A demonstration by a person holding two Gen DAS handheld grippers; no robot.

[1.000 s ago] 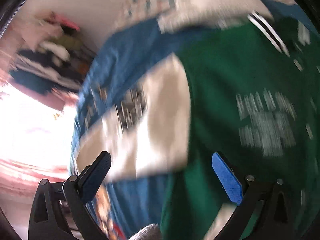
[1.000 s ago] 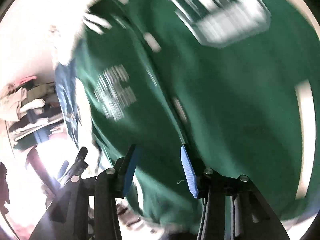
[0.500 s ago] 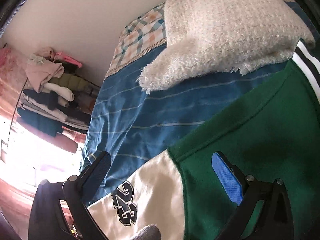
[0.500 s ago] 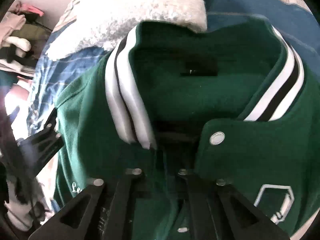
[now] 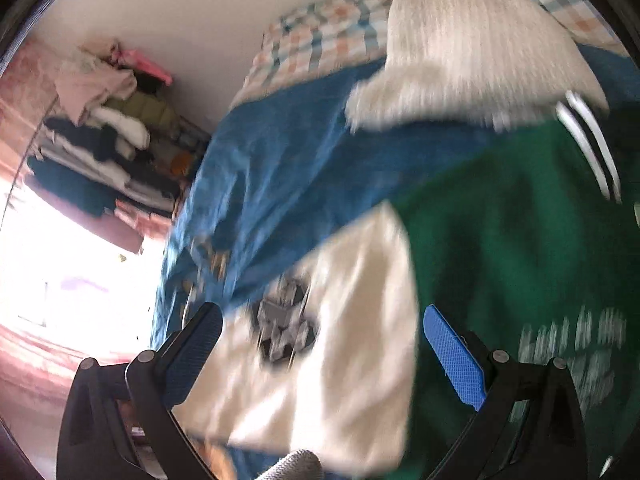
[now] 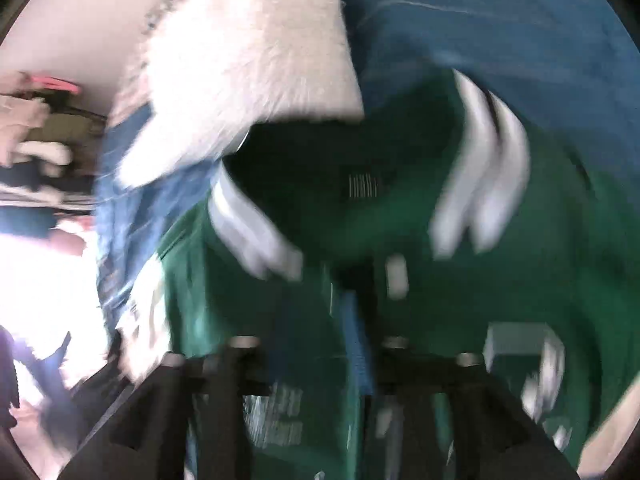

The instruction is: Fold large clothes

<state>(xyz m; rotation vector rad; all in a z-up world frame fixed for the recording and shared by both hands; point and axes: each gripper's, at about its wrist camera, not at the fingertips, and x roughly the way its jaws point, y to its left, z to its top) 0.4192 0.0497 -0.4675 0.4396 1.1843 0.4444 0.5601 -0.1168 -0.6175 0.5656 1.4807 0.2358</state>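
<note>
Green varsity jacket (image 5: 520,248), white sleeve, striped collar, spread on blue bedsheet (image 5: 288,168)

Jacket (image 5: 520,248) lies on bed (image 5: 280,184), under and ahead of both grippers. Its sleeve (image 5: 340,360) sits between left gripper (image 5: 320,356) fingers, body to the right. Collar (image 6: 480,176) just ahead of right gripper (image 6: 320,344). Blanket (image 5: 480,56) beyond the collar, touching it. Clothes pile (image 5: 104,136) far left, off the bed.
</note>
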